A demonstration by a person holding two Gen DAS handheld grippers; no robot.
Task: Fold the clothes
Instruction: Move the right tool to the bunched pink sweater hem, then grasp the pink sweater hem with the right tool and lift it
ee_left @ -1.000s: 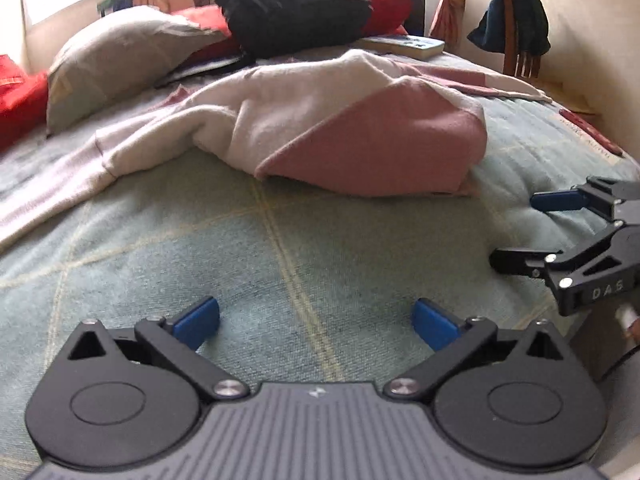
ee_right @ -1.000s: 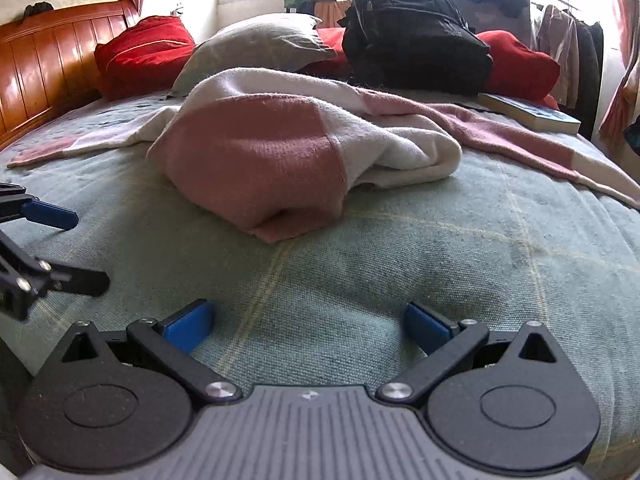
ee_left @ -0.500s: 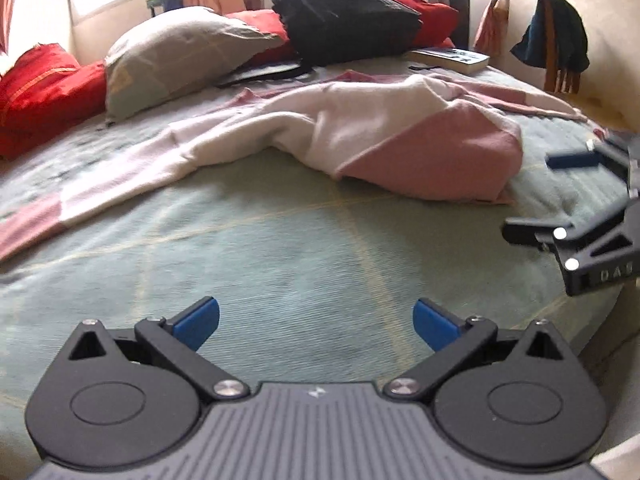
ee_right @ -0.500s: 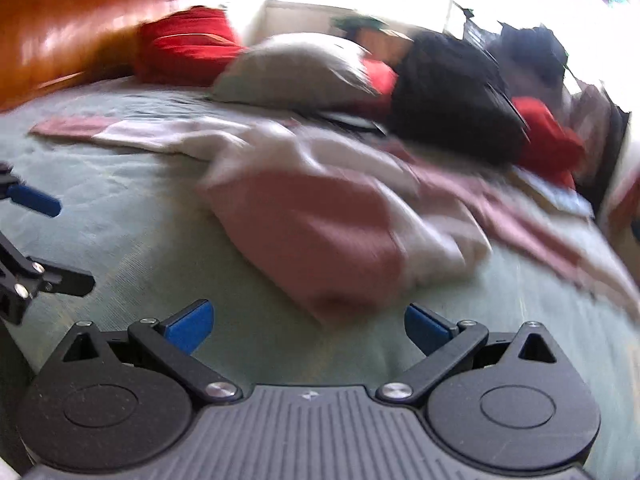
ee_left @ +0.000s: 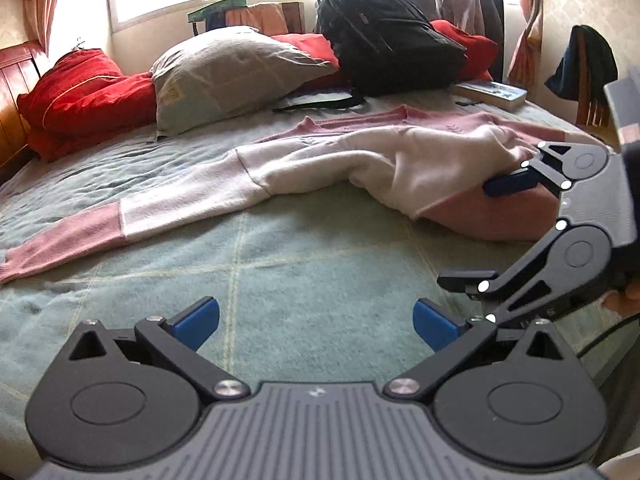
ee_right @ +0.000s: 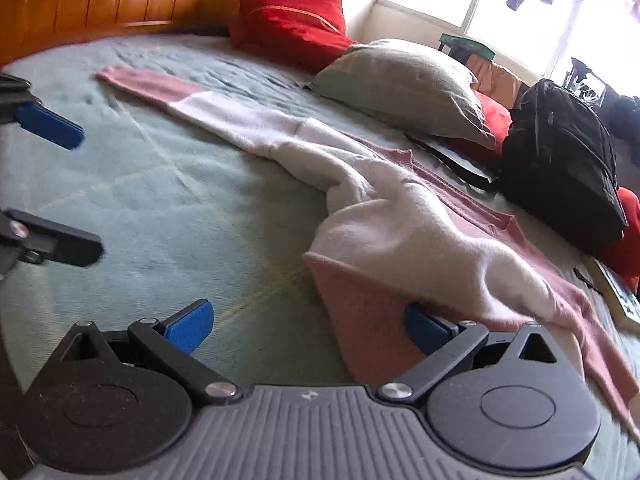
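Gaping wide, both grippers' jaws hold nothing; right gripper (ee_right: 306,326) touches sweater (ee_right: 384,232).

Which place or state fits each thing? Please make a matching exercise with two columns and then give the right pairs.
Things:
1. sweater
2. black backpack
3. book
4. left gripper

Places or states:
A. open, above bare green bedspread
B. flat on the bed, right of the backpack
C. spread out, one sleeve stretched to the left
D. leaning on red cushions

Pairs: 1-C, 2-D, 3-B, 4-A
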